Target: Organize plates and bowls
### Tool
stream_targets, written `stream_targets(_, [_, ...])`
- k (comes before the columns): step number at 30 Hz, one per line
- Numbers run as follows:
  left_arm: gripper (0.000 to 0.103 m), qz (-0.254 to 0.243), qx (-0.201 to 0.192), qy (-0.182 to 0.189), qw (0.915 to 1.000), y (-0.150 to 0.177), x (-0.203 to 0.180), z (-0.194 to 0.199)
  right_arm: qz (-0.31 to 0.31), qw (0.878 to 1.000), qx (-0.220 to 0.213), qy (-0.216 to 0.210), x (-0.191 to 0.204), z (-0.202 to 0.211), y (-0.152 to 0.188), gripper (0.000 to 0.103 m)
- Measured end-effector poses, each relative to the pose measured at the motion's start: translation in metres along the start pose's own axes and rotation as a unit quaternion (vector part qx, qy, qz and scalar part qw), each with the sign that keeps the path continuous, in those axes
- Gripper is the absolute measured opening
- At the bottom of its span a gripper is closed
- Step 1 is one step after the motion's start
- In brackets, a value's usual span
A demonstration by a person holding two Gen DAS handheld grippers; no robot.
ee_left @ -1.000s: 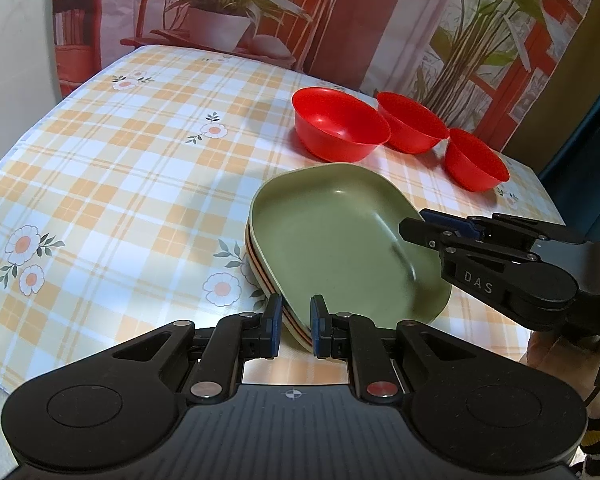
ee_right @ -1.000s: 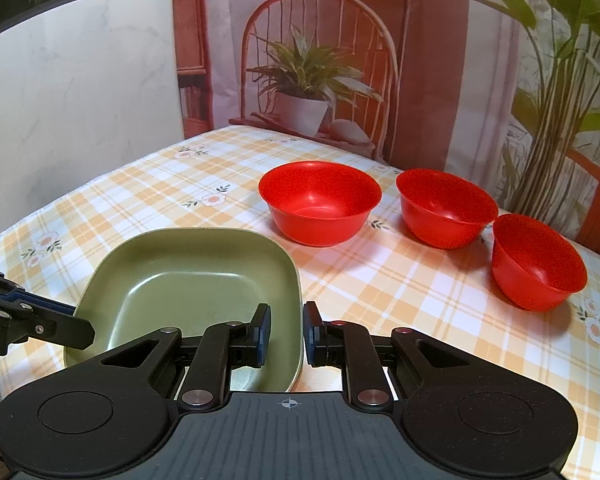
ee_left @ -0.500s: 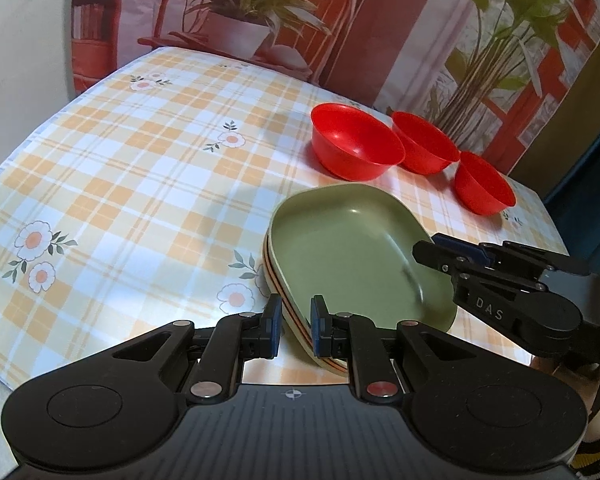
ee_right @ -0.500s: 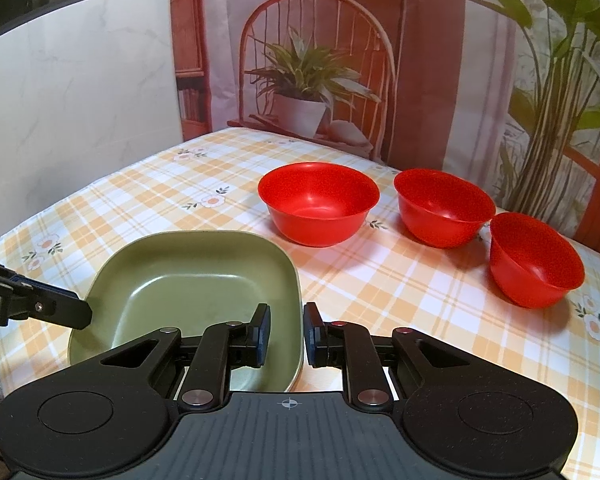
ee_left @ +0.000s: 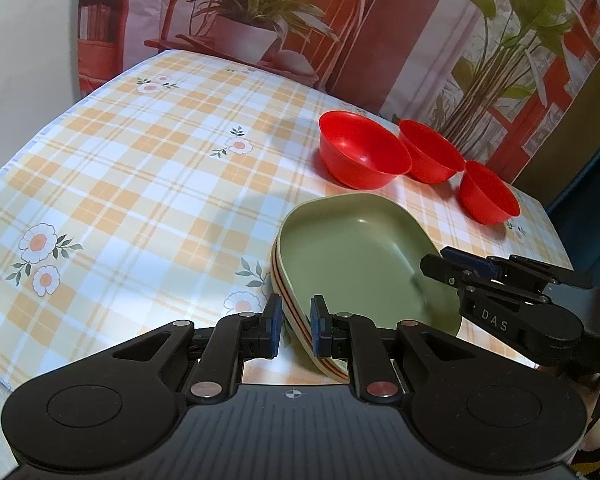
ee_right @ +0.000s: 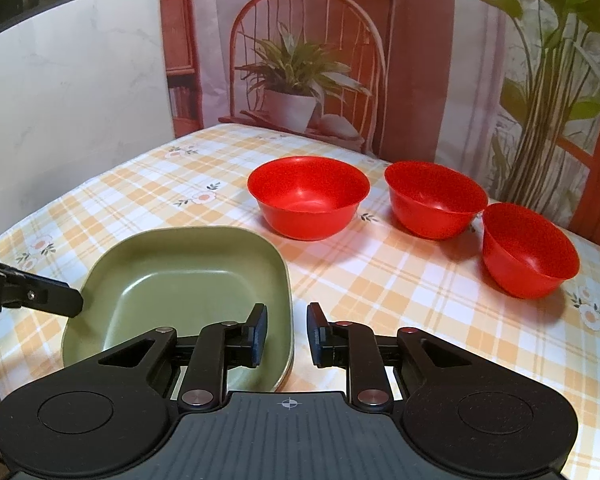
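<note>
A stack of square plates point(ee_left: 360, 264), green one on top point(ee_right: 188, 280), lies at the near edge of the checked tablecloth point(ee_left: 140, 160). My left gripper point(ee_left: 294, 320) is shut on the stack's near rim; one of its fingers point(ee_right: 32, 298) shows at the left of the right wrist view. My right gripper point(ee_right: 287, 332) straddles the green plate's right rim. Its jaws are opening, and neither pad presses the rim between them. It also reaches over the plate's far side point(ee_left: 444, 262) in the left wrist view. Three red bowls point(ee_right: 308, 204) point(ee_right: 436, 200) point(ee_right: 528, 252) stand in a row behind the plates.
The tablecloth point(ee_right: 380, 280) stretches bare to the left of the plates. Behind the table hangs a printed backdrop point(ee_right: 300, 80) with a chair and plants. A white panel point(ee_right: 80, 100) stands at the left. A striped sleeve point(ee_left: 596, 468) shows at the bottom right.
My right gripper's jaws have widened a little around the green plate's rim. The left wrist view has shifted slightly. The bowls have not moved.
</note>
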State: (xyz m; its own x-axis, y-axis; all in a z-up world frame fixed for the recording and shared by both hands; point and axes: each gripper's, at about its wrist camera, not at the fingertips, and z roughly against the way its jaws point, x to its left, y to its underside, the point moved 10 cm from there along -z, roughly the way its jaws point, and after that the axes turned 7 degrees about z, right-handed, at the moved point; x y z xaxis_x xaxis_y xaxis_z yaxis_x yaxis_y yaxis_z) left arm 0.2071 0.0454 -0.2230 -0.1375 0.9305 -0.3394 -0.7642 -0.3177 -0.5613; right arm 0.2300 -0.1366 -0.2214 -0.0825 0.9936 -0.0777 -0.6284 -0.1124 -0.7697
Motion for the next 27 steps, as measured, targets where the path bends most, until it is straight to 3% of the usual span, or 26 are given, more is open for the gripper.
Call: stream_targets(27, [0.021, -0.002, 0.002, -0.006, 1.0000, -0.002, 0.003, -0.004, -0.023, 1.000, 0.017, 0.002, -0.011, -0.005, 0.009, 0.021])
